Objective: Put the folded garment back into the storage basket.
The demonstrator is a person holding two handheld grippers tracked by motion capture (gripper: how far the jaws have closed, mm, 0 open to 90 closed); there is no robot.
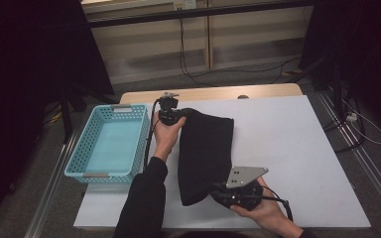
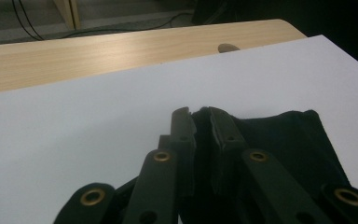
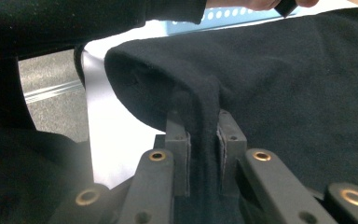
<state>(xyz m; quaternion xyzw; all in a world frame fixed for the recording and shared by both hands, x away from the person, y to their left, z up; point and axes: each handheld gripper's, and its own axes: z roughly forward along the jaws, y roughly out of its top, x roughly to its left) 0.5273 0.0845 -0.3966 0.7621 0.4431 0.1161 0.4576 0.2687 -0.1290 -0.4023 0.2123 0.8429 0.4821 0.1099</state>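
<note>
A folded black cloth [image 1: 204, 153] lies lengthwise on the white table cover [image 1: 287, 148]. My left gripper [image 1: 181, 115] is at its far left corner, jaws shut on the cloth's edge [image 2: 261, 135], with a fold pinched between the pads at the left gripper [image 2: 201, 122]. My right gripper [image 1: 217, 191] is at the cloth's near right corner, under a grey three-cornered plate [image 1: 245, 175]. In the right gripper view its jaws [image 3: 204, 135] are shut on a ridge of black cloth [image 3: 284, 79] that rises between the pads.
A light blue perforated basket [image 1: 110, 141] stands at the table's left edge, beside the left hand. The wooden table edge [image 1: 218, 92] runs along the far side. Cables lie on the floor beyond. White cover stretches to the right of the cloth.
</note>
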